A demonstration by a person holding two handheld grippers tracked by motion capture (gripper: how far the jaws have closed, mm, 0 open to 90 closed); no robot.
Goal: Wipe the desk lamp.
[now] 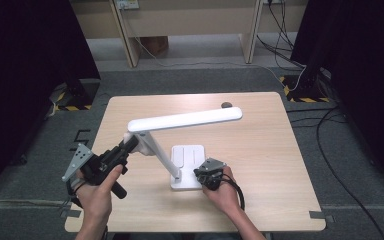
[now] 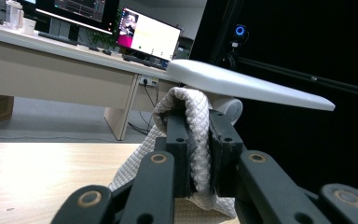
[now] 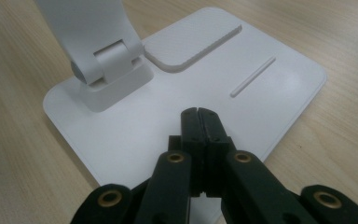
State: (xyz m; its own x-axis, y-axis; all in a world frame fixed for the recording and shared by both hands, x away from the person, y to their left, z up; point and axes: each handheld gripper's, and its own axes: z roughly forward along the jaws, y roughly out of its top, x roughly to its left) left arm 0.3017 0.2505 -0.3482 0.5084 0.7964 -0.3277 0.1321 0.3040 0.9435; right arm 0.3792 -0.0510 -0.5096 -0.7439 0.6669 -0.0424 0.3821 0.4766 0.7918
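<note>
- Left gripper (image 2: 198, 154): jaws clamped on a white cloth (image 2: 186, 126), at the lamp (image 1: 180, 120) arm joint, 9 o'clock of the base (image 1: 187, 157)
- Right gripper (image 3: 199, 116): jaws together, pressing the base at its 5 o'clock corner
- Progress: judged as wiping under way; lamp head and base apparently left
</note>
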